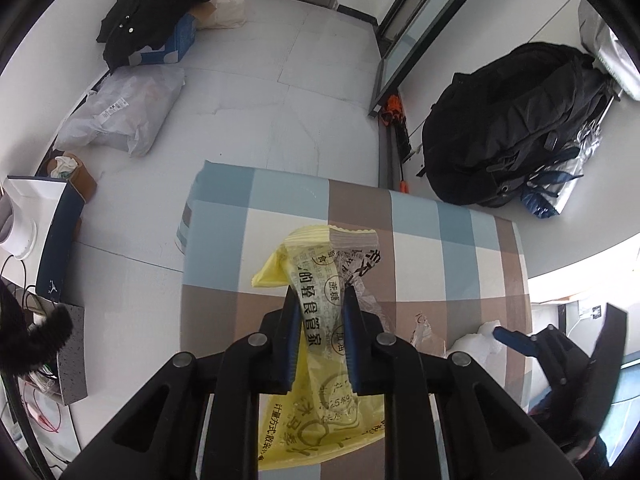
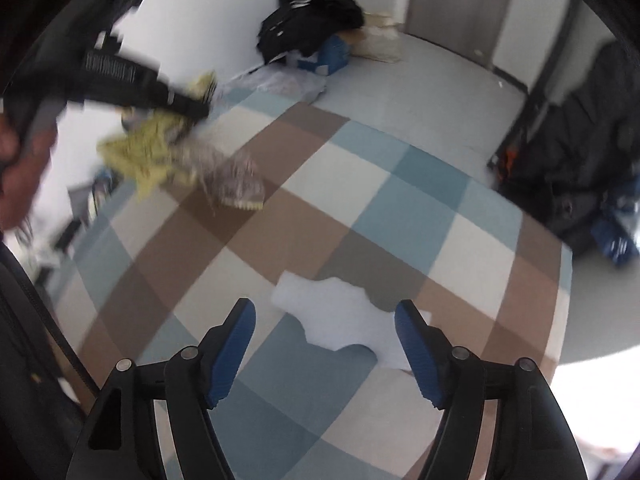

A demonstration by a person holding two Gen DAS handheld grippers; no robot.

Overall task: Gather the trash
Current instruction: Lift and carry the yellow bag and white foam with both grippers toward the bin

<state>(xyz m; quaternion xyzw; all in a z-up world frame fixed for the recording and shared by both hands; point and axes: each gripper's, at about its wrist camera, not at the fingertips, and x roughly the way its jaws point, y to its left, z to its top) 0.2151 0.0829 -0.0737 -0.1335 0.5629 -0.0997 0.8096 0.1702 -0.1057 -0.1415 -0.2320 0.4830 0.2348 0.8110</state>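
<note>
- Yellow snack wrapper [image 1: 320, 320], printed with black characters and partly clear plastic, is clamped between the blue pads [image 1: 294, 344] of the left gripper [image 1: 322, 344], right in front of the left wrist camera; it hangs crumpled above the table
- Seen from the right wrist camera, the same wrapper [image 2: 176, 160] is a blurred yellow shape at the upper left, lifted off the tabletop in the left gripper [image 2: 168, 100], with part of the person's hand [image 2: 20, 168] at the picture's edge
- Right gripper [image 2: 325, 348] has its blue-padded fingers [image 2: 234, 352] spread wide with nothing pinched; it points down at a white crumpled piece of paper or tissue [image 2: 340, 316] that lies on the table between and just beyond the fingertips; whether the pads touch it cannot be told
- From the left wrist camera that white piece [image 1: 476, 340] lies near the table's right side, with the right gripper [image 1: 520, 344] just beside it and a small scrap of clear plastic [image 1: 428, 336] close by
- Checked tablecloth [image 2: 360, 208] in blue, brown and cream squares covers the table
- Beyond the table, on the pale floor [image 1: 280, 92]: a black backpack [image 1: 516, 120] to the right, a white plastic bag [image 1: 124, 112] to the left, and black clothing [image 1: 156, 4] heaped on a blue box [image 1: 178, 44] farther back
</note>
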